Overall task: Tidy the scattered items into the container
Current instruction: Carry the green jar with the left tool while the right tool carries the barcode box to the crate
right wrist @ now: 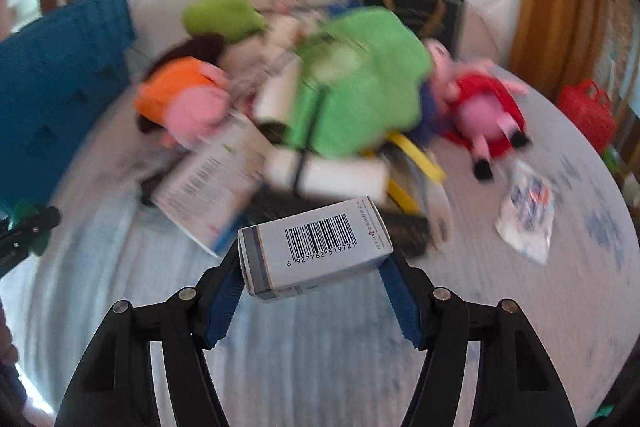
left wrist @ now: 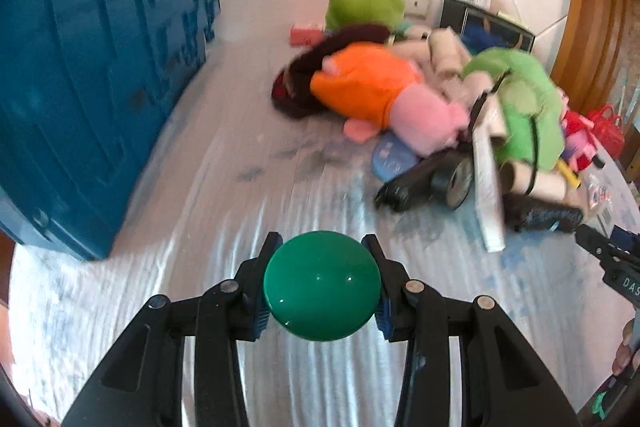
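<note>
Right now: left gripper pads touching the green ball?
Touching. The left wrist view shows the green ball seated between the left gripper fingers, both blue pads pressed against its sides with no gap, held above the bed sheet.

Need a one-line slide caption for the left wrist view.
Left gripper holds a green ball above the bed, blue crate to its left, toy pile ahead.

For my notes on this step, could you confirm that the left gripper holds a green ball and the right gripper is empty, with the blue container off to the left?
Not quite: the right gripper is not empty. The right wrist view shows it shut on a small barcoded box. The rest stands: the left gripper holds the green ball, and the blue container sits to the left.
</note>
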`<control>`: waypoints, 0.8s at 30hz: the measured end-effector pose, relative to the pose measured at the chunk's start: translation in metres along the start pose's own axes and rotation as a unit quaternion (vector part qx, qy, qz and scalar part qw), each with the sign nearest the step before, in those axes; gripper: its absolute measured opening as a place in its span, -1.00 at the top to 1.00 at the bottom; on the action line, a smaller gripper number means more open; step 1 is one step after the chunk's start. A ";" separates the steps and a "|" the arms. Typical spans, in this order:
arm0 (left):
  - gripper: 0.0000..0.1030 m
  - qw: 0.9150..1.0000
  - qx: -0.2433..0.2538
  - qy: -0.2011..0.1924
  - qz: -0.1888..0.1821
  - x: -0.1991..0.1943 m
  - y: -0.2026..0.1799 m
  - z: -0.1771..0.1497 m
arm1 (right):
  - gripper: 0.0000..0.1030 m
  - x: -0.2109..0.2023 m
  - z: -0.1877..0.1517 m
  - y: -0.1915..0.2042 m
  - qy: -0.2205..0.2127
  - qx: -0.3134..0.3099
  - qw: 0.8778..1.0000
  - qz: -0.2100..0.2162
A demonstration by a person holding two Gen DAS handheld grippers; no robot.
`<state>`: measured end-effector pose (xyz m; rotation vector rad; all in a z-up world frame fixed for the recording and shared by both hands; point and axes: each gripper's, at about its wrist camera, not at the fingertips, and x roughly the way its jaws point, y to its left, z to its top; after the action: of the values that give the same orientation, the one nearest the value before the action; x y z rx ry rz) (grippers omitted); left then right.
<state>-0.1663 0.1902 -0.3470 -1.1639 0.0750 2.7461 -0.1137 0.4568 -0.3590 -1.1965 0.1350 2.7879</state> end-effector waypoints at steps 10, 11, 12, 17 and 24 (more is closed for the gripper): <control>0.22 0.995 -0.021 -0.082 0.053 -0.090 0.011 0.047 | -0.27 -0.067 0.074 0.081 -0.090 -0.085 0.986 0.110; 0.22 0.994 -0.023 -0.091 0.059 -0.099 0.014 0.051 | -0.27 -0.074 0.080 0.090 -0.100 -0.095 0.983 0.119; 0.22 0.992 -0.025 -0.103 0.067 -0.111 0.019 0.057 | -0.27 -0.081 0.085 0.097 -0.110 -0.102 0.981 0.126; 0.22 0.982 -0.040 -0.156 0.097 -0.161 0.051 0.081 | -0.27 -0.115 0.116 0.147 -0.155 -0.129 0.965 0.164; 0.22 0.967 -0.054 -0.214 0.127 -0.214 0.123 0.109 | -0.28 -0.147 0.150 0.236 -0.206 -0.152 0.944 0.210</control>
<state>-0.1172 0.0542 -0.1190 -0.5907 0.0224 3.1992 -0.1519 0.2321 -0.1398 -0.6528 -0.0909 3.4701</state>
